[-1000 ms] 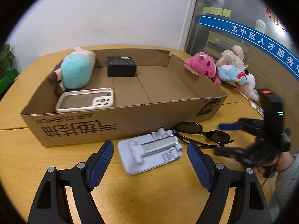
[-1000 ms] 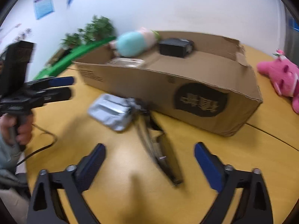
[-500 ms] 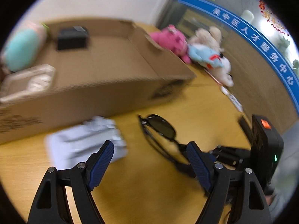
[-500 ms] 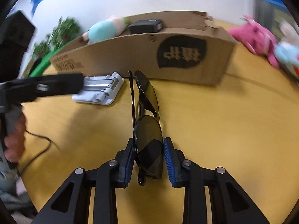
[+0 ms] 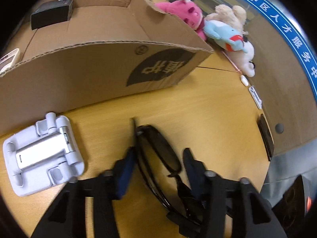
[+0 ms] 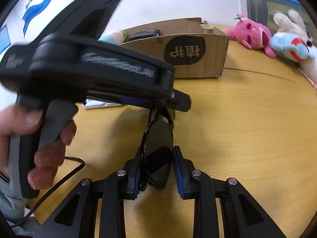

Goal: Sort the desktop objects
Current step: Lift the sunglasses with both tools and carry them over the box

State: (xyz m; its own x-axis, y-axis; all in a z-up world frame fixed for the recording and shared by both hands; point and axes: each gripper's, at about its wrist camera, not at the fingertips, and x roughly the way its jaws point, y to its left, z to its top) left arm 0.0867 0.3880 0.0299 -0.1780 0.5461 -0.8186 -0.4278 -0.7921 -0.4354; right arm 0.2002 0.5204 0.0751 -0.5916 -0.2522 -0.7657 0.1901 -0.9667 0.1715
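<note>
Black sunglasses lie on the wooden table in front of a cardboard box. My right gripper is shut on the near lens of the sunglasses. My left gripper straddles the far lens, its blue pads narrowed around it; contact is unclear. In the right wrist view the left gripper's body hangs over the far end of the sunglasses. A white and silver folding stand lies to the left.
The box holds a black case and a white phone case. A pink plush, a blue plush and a beige plush sit at the far right. A black cable runs on the table.
My left gripper swung right from the stand, came down over the far lens and narrowed. My right gripper closed on the near lens half a second ago and still holds it.
</note>
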